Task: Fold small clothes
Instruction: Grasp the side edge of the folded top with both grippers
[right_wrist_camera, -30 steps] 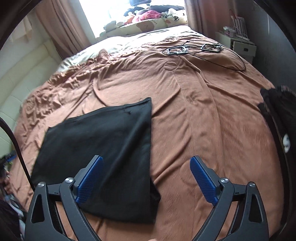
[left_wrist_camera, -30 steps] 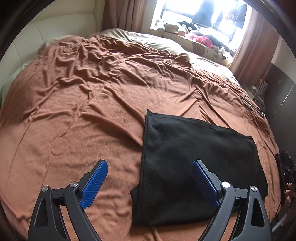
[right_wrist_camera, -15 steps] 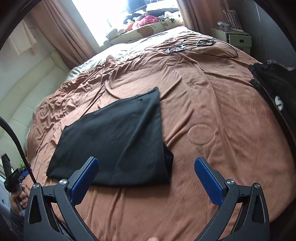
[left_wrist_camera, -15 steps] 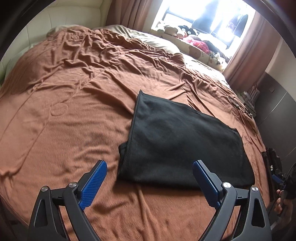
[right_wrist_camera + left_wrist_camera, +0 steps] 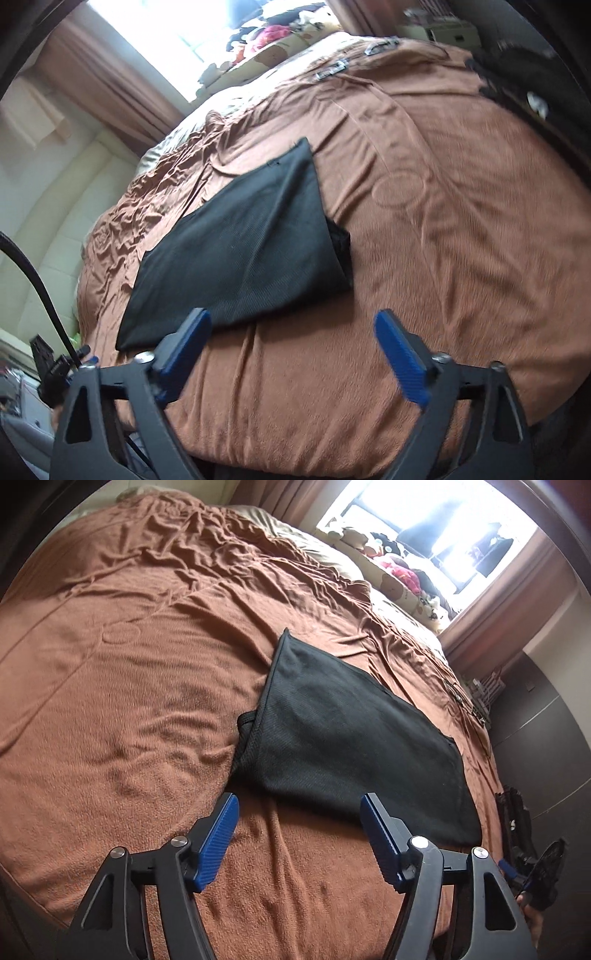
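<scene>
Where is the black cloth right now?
The black cloth lies flat on the brown bedspread, just beyond both open grippers, nearer the bed's foot than the window.

bed, brown blanket (image 5: 129, 686) | bright window (image 5: 443, 528) | brown curtains (image 5: 110, 81)

We have two wrist fisheye views, each looking forward along its own fingers, tilted down over the near edge of the brown bedspread (image 5: 122, 709) (image 5: 443, 221). The left view faces across the bed toward the window (image 5: 436, 528) at its upper right; the right view has that window (image 5: 177, 33) at its upper left. Both share the folded black garment (image 5: 351, 738) (image 5: 243, 251), lying close ahead.
</scene>
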